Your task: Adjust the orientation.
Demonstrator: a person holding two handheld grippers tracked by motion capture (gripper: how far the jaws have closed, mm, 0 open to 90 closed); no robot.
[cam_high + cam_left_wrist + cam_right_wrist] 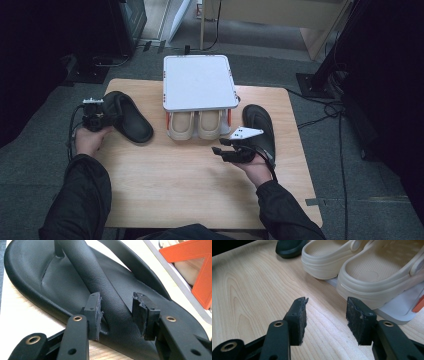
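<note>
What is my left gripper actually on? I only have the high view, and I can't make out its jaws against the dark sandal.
Observer: The left gripper has its jaws either side of the strap of the black sandal. Both pads look to be against the strap.
Operator: Is the right one holding anything?
Observer: No. The right gripper is open, with bare table between its jaws.
Operator: What is it pointing at?
Observer: The open heel ends of the beige clogs, which sit on the white lower shelf of the rack.
</note>
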